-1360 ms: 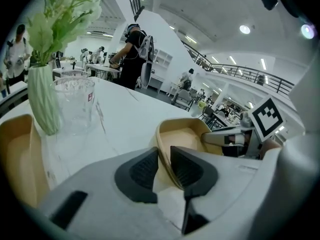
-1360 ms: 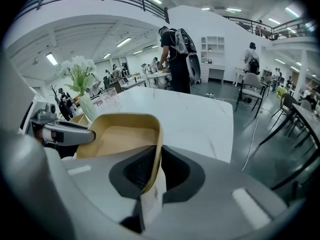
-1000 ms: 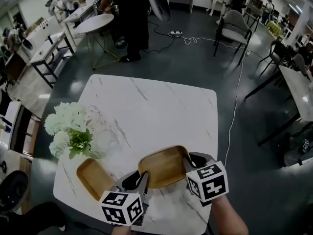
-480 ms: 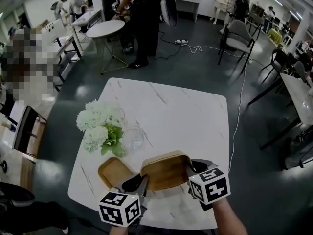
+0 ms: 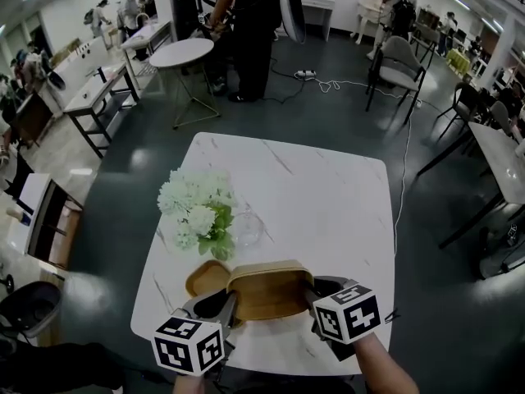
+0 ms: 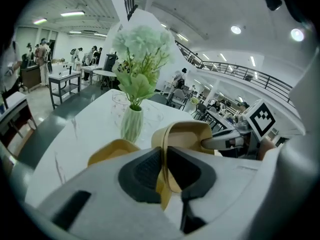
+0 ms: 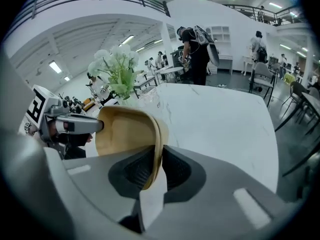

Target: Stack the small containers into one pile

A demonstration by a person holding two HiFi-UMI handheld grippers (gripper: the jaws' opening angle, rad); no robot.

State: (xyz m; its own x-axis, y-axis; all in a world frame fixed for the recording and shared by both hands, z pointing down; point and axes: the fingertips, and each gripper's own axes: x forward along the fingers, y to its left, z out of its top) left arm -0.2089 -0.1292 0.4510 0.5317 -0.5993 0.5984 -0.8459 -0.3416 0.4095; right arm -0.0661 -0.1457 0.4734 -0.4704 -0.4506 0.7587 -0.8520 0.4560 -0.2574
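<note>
A larger wooden container (image 5: pixel 271 290) hangs just above the marble table (image 5: pixel 328 203), carried by both grippers. My left gripper (image 5: pixel 227 306) grips its left rim, and the pads (image 6: pixel 147 171) press on the thin wooden edge (image 6: pixel 187 134); its jaws have just been closing on that rim. My right gripper (image 5: pixel 316 295) holds the right rim (image 7: pixel 125 131) between its pads (image 7: pixel 172 169); its jaws have just been opening slightly with the rim still between them. A smaller wooden container (image 5: pixel 207 277) lies on the table, partly under the carried one's left end.
A vase of white flowers (image 5: pixel 197 212) and a clear glass bowl (image 5: pixel 246 228) stand just beyond the smaller container. The table's front edge is close to both grippers. People, a round table (image 5: pixel 182 53) and chairs (image 5: pixel 394 52) fill the room beyond.
The carried container has moved left across the table with both grippers. It was apart from the smaller container and now overlaps it.
</note>
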